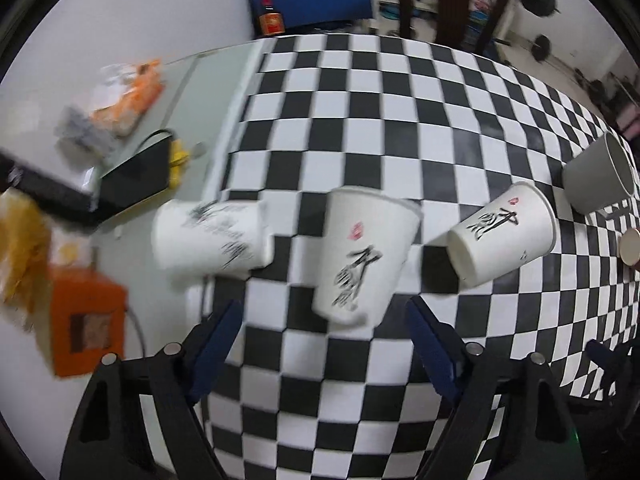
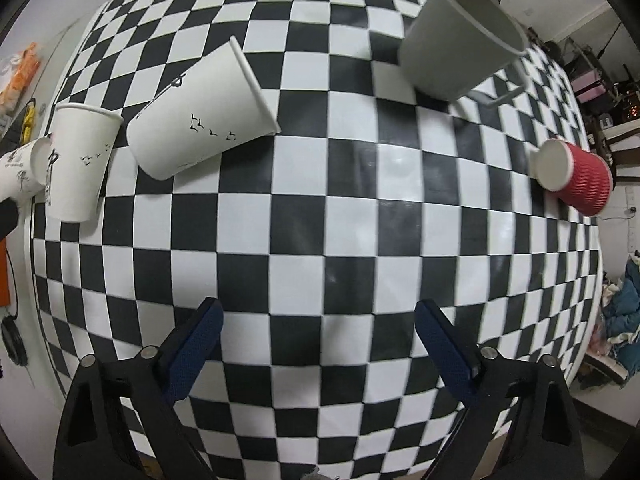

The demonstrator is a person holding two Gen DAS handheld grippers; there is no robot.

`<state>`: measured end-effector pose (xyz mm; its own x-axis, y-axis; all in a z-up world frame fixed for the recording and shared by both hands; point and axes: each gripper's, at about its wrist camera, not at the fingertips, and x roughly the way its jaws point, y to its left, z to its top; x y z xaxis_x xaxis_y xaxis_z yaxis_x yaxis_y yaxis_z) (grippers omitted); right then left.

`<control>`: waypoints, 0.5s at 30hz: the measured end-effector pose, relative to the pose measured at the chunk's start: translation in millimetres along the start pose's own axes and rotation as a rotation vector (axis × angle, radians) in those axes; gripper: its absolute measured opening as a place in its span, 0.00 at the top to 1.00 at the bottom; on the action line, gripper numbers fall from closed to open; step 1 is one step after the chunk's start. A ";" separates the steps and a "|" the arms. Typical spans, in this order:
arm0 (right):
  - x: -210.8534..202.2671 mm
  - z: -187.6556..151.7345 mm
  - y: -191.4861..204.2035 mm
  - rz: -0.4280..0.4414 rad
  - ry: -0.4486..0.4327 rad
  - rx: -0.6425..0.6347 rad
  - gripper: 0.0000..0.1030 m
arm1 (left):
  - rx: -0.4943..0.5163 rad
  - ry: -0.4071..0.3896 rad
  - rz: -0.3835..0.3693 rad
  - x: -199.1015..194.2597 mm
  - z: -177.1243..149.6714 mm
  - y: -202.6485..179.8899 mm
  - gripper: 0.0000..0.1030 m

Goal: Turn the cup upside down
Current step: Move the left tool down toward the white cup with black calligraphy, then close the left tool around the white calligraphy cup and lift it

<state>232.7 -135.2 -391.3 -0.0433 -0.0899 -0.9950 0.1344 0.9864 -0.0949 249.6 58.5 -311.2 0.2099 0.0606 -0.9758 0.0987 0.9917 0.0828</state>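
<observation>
Three white paper cups with black calligraphy stand on the checkered tablecloth (image 1: 360, 120). In the left wrist view, one cup (image 1: 366, 254) stands upright just ahead of my open, empty left gripper (image 1: 322, 344). A second cup (image 1: 504, 232) lies tilted to its right, a third (image 1: 210, 236) lies on its side to the left. My right gripper (image 2: 318, 344) is open and empty over bare cloth (image 2: 320, 220). It sees the same cups at far left: upright (image 2: 78, 162), tilted (image 2: 200, 114), lying (image 2: 18, 168).
A grey mug (image 2: 460, 36) with a handle and a red ribbed cup (image 2: 572, 178) lie at the right side of the table. Left of the cloth are an orange box (image 1: 86, 324), a black device (image 1: 136, 176), snack bags (image 1: 128, 96) and a sauce bottle (image 1: 270, 18).
</observation>
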 end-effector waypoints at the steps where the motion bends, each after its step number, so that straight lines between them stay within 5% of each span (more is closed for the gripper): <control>1: 2.5 3.1 1.4 0.002 0.007 0.002 0.07 | 0.014 0.002 -0.002 3.6 2.5 -3.5 0.22; 15: 31.4 35.8 10.1 0.025 0.062 0.023 0.16 | 0.159 0.055 -0.015 53.4 23.4 -26.1 0.43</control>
<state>268.1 -133.0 -424.6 -0.1012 -0.0560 -0.9933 0.1587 0.9847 -0.0717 281.0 33.2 -360.7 0.1541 0.0564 -0.9864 0.2550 0.9623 0.0949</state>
